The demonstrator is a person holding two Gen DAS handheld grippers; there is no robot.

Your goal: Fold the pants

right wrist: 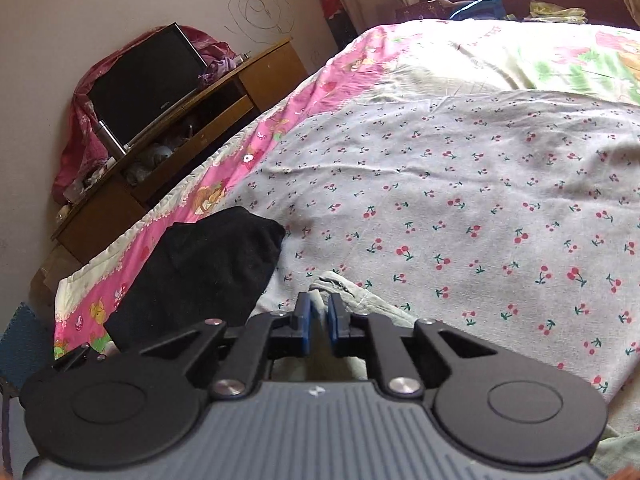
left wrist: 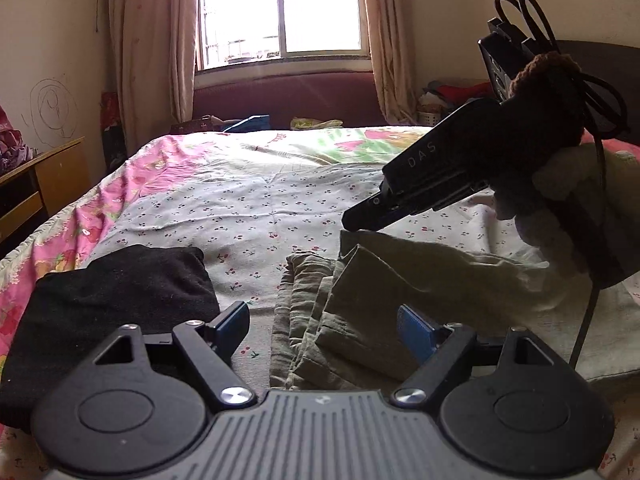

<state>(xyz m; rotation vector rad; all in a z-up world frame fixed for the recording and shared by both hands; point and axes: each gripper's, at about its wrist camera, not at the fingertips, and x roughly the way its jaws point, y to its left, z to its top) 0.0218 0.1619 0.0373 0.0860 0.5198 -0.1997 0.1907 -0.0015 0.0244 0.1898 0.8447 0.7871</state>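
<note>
the left tongs [left wrist: 324, 326] are black with blue pads [left wrist: 414, 328] and a ribbed grey body. under and just ahead of them lie the pants [left wrist: 360, 304], a dull olive green. to their left sits a folded garment [left wrist: 112, 304], plain black. the right tongs [right wrist: 319, 316], also black with blue pads, have pale green cloth between them. beyond both tongs the bed sheet [right wrist: 480, 200] is pale grey-white, dotted with small red cherries on green stems; farther out the quilt [left wrist: 132, 176] is pink with cartoon prints, turning green and cream. the curtains [left wrist: 152, 40] are beige.
</note>
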